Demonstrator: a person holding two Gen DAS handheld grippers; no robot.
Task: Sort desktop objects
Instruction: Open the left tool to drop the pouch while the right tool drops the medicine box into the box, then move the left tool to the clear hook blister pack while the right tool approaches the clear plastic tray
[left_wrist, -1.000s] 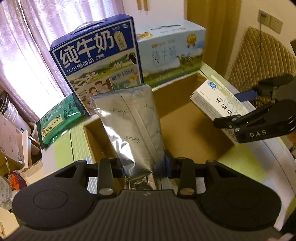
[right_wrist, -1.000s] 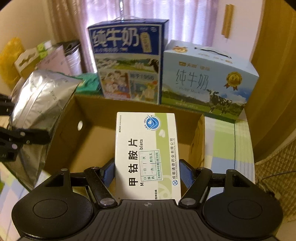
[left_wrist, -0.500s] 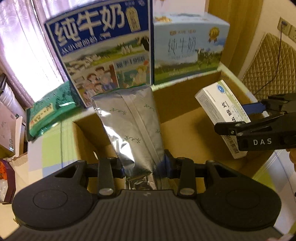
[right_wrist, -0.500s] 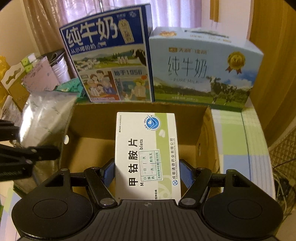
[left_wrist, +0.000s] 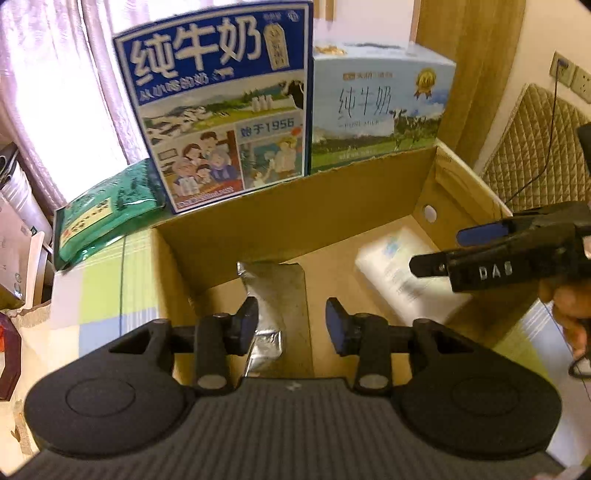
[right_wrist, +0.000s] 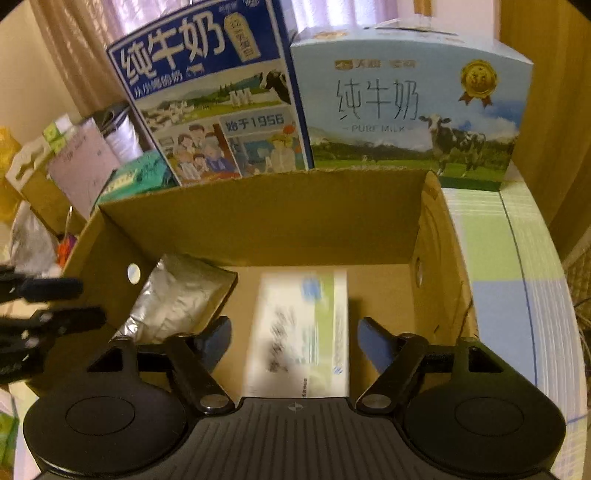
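Both grippers hang over the box (right_wrist: 258, 221), jaws wide and empty. The foil bag (left_wrist: 275, 295) lies inside at the left gripper's (left_wrist: 291, 321) 12 o'clock; the blurred carton (right_wrist: 303, 328) lies between the right gripper's (right_wrist: 295, 332) jaws.

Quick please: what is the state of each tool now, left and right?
Left tool: open, holding nothing; silver pouch lies in the cardboard box.
Right tool: open, holding nothing; white medicine box below.
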